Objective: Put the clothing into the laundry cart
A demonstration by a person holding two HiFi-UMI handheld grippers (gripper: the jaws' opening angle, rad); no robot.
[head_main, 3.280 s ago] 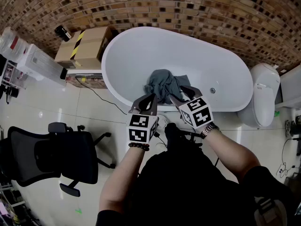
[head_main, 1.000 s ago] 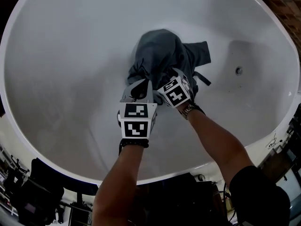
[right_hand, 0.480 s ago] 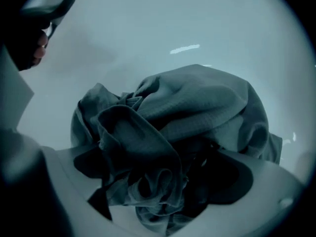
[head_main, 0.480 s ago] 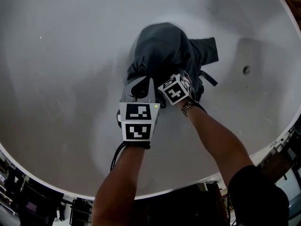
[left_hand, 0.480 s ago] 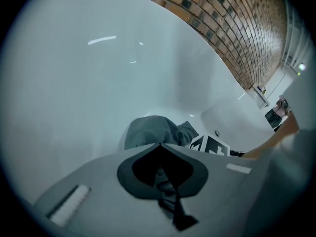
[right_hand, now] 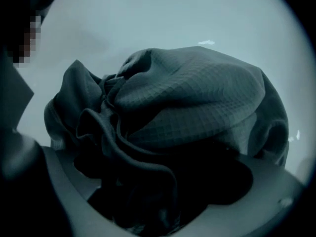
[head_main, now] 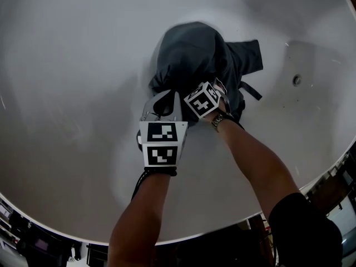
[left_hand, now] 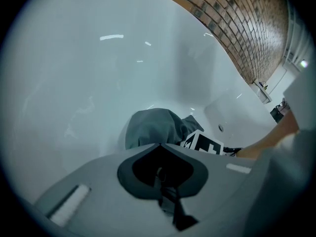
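A grey-green heap of clothing [head_main: 189,54] lies on the bottom of the white bathtub [head_main: 72,65]. My right gripper [head_main: 218,93] is pushed into the near side of the heap. In the right gripper view its jaws stand open, with dark folds of the clothing [right_hand: 197,102] bunched between them. My left gripper [head_main: 162,100] sits at the heap's near left edge with its jaws shut, tips meeting just short of the clothing [left_hand: 153,125]. A thin dark strand shows in the jaw cutout; I cannot tell what it is.
The tub's drain [head_main: 296,80] is at the right, beyond a loose dark strap [head_main: 250,89] of the clothing. The tub's curved walls rise all around. A brick wall [left_hand: 237,23] stands behind the tub. No laundry cart is in view.
Both grippers have come down from above the tub's rim into the tub. Over the last second the right gripper has pressed further into the heap; the left has barely moved.
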